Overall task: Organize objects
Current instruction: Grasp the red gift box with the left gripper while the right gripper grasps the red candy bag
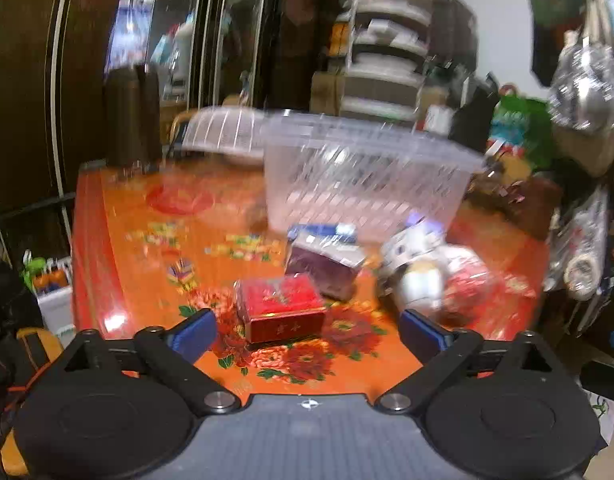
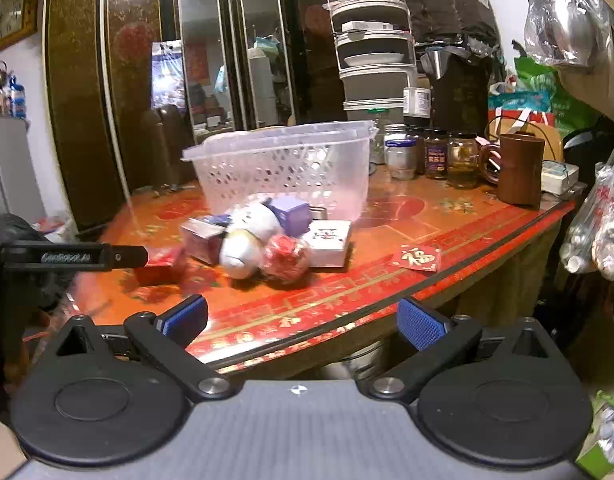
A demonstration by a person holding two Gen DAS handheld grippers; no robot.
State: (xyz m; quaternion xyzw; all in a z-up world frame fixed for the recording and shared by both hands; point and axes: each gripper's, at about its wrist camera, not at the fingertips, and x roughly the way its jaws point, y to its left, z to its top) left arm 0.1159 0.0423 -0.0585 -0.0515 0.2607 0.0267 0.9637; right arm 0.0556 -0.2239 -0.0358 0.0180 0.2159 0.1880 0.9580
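Left gripper: ours, fingers spread wide, nothing held; red box sits between the tips, untouched.
Right gripper: fingers apart, empty, back at table edge.
Pile: purple box, white toy, red ball packed tight w/ other boxes, just in front of empty basket.
Risk: left view is blurred; we judge closing off-centre could skid red box on the glossy top, or nudge pile.

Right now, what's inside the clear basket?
Nothing shows through the basket walls or holes; its floor is hidden by the pile of boxes in front, so I can't rule out something lying low.
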